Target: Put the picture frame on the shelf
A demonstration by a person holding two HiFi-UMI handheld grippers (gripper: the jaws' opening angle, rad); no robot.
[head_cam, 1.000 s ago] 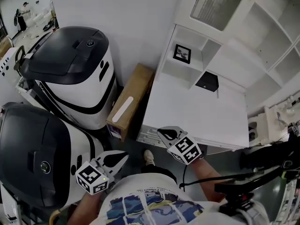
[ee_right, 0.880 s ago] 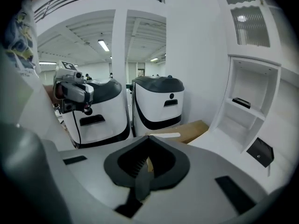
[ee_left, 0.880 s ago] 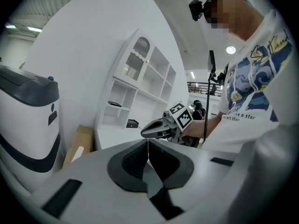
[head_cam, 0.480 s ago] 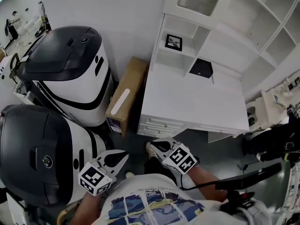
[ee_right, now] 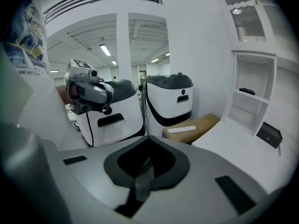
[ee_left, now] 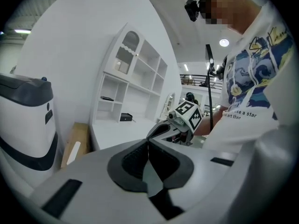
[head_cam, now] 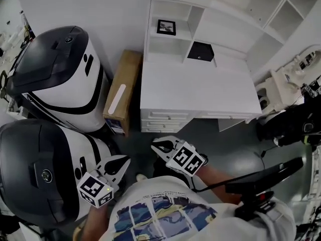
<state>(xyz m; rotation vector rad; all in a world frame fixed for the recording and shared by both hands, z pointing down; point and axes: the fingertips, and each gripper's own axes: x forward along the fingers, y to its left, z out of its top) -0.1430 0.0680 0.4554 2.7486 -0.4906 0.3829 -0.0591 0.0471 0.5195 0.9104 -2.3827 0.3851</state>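
Head view: the left gripper (head_cam: 122,162) and the right gripper (head_cam: 157,145) hang close to the person's body, jaws clenched on nothing. The picture frame (head_cam: 166,27) stands in an upper left compartment of the shelf (head_cam: 161,48), so the task looks done. Only the gripper views show the jaws meeting, and only the head view shows the frame's face.

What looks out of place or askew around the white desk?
Nothing is spilled or damaged. The only mild oddity: the picture frame appears to lie flat on the shelf instead of standing.
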